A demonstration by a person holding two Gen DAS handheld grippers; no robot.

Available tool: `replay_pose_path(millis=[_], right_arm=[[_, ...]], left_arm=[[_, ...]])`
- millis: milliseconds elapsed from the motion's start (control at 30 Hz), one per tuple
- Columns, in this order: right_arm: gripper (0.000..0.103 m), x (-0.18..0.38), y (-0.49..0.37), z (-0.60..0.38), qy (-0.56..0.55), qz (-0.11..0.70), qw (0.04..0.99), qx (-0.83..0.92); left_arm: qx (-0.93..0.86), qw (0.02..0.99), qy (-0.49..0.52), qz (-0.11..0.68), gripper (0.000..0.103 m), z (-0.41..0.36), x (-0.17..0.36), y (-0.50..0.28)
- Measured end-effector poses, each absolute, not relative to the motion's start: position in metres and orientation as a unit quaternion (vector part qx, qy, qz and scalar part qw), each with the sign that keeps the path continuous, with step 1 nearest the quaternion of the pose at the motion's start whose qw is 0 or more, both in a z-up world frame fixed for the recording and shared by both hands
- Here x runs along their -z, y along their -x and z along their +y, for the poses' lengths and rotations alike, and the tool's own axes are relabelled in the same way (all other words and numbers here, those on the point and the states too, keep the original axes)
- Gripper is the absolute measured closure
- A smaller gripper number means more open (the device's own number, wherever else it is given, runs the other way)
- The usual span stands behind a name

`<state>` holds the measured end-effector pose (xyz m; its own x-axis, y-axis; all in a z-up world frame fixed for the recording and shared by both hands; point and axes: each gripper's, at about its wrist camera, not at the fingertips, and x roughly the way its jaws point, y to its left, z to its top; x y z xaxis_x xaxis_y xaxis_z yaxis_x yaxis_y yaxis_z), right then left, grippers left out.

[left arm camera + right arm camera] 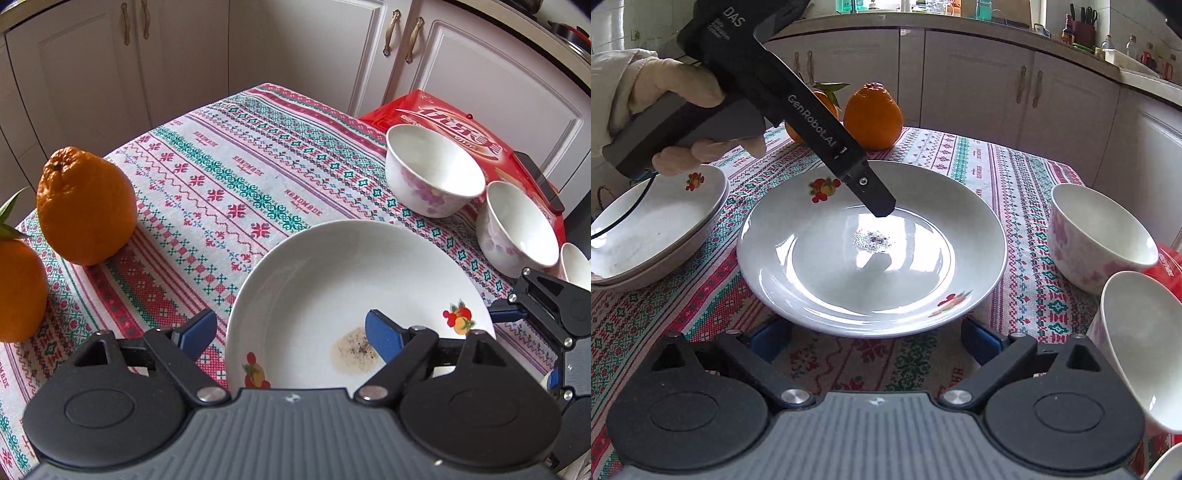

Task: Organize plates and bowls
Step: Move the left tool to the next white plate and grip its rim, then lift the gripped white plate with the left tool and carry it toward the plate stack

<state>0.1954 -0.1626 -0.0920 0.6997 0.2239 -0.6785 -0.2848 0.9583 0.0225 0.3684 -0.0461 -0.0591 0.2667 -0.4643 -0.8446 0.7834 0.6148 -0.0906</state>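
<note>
A white plate point(332, 280) with fruit prints and a small brown stain lies on the patterned tablecloth; it also shows in the right wrist view point(820, 273). My left gripper point(291, 334) is open, its fingers straddling the plate's near rim, one finger over the plate. My right gripper point(877, 341) is open at the plate's opposite rim, fingers low beside it. Two stacked plates point(653, 236) sit left of it. Two white bowls with pink flowers point(432, 173) point(517, 229) stand to the right, also seen in the right wrist view point(1100, 236) point(1141, 343).
Two oranges point(85, 206) point(18, 288) sit at the table's left edge. A red package point(454, 114) with a dark phone point(539, 181) lies behind the bowls. White cabinets point(184, 55) surround the table. A third bowl's edge point(576, 266) shows far right.
</note>
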Motion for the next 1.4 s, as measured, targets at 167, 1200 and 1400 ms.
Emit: replay_pose_path(millis=[167,1200,1400], right_arm=[[0.008,0.091,-0.197,-0.163,0.042,0.362,0.92,-0.142],[0.017,0.083,-0.189,-0.165,0.06,0.364,0.916,-0.156],[0.017,0.072,-0.183,-0.163,0.069,0.358,0.917,-0.162]], left_arm=[[0.414,0.763,-0.179,0.463,0.026,-0.053,0.062,-0.374],[0.43,0.743,-0.201,0.472,0.034,-0.052,0.06,-0.368],[0.427,0.749,-0.198,0.467,0.034,-0.045,0.05,-0.359]])
